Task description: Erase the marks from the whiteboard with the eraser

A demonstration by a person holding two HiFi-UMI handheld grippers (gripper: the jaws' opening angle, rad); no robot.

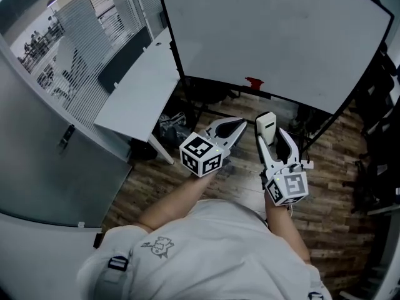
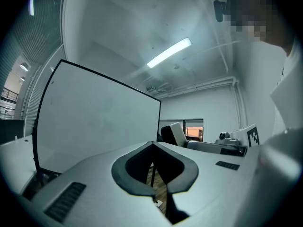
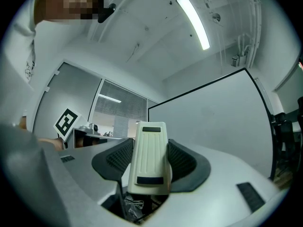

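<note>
In the head view both forearms reach forward from the lower middle of the frame, side by side. The left gripper angles toward the upper right, its jaws closed tip to tip with nothing between them. The right gripper points up the frame, its jaws clamped on the cream eraser.
</note>
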